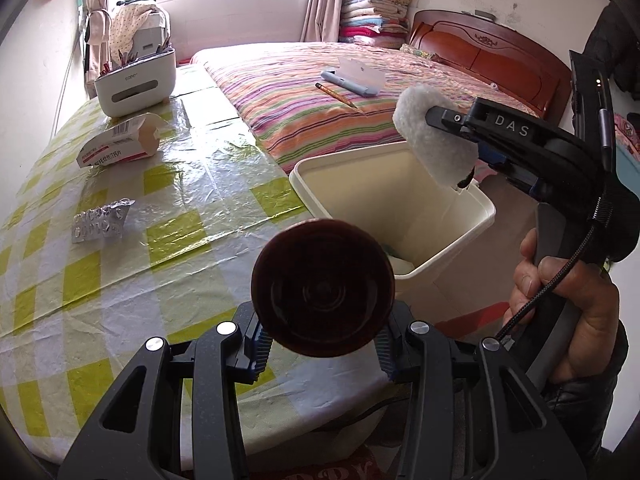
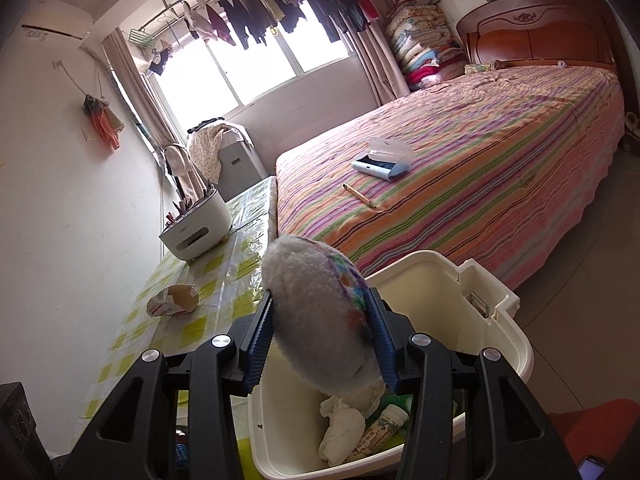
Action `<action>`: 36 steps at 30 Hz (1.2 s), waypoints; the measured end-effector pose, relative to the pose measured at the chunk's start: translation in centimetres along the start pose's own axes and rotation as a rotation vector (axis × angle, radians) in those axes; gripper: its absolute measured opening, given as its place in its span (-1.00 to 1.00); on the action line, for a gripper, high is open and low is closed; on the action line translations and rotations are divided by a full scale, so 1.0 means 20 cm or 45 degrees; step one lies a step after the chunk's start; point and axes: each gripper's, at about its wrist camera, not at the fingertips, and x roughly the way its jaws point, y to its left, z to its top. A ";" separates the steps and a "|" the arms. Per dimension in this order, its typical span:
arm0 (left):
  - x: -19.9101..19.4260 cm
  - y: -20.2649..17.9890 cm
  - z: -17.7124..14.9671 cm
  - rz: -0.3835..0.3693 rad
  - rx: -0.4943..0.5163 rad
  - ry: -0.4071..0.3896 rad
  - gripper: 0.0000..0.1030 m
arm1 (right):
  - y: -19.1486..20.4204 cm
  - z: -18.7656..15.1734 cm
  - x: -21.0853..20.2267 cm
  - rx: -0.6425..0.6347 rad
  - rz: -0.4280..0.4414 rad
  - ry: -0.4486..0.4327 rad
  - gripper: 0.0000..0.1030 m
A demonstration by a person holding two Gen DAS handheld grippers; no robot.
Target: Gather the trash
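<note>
My left gripper (image 1: 322, 344) is shut on a dark brown round bottle (image 1: 322, 292), seen end-on, over the table's edge beside the cream trash bin (image 1: 452, 248). My right gripper (image 1: 448, 148), held by a hand (image 1: 568, 304), hangs above the bin's far side, shut on a white fluffy pad (image 1: 428, 136). In the right wrist view that gripper (image 2: 320, 300) clamps the fluffy pad (image 2: 316, 328), which has a rainbow-coloured edge, above the bin (image 2: 516, 336). Inside lie crumpled tissue (image 2: 340, 428) and a tube (image 2: 384, 424).
On the green-check tablecloth (image 1: 168, 240) lie a torn medicine box (image 1: 120, 142) and a foil blister pack (image 1: 102, 220). A white organiser (image 1: 134, 82) stands at the far end. The striped bed (image 1: 320, 120) carries a pencil (image 1: 336, 95) and a blue case (image 1: 352, 76).
</note>
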 end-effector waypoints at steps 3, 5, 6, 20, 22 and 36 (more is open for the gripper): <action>0.00 -0.03 0.00 -0.015 0.016 -0.001 -0.20 | -0.02 0.00 0.01 0.027 -0.018 0.013 -0.14; 0.00 -0.03 0.00 -0.017 0.025 -0.015 -0.21 | -0.03 0.00 0.01 0.034 -0.014 0.015 -0.14; 0.00 -0.03 0.00 -0.011 0.029 -0.020 -0.22 | -0.03 0.00 0.01 0.036 -0.012 0.011 -0.14; 0.04 -0.10 0.13 0.006 0.066 -0.070 -0.23 | -0.03 -0.01 0.01 0.034 -0.029 0.013 -0.14; 0.06 -0.12 0.15 0.004 0.077 -0.072 -0.23 | -0.04 -0.02 0.02 0.042 -0.041 0.030 -0.13; 0.13 -0.19 0.20 -0.010 0.099 -0.052 -0.23 | -0.10 -0.02 0.02 0.121 -0.063 0.035 0.19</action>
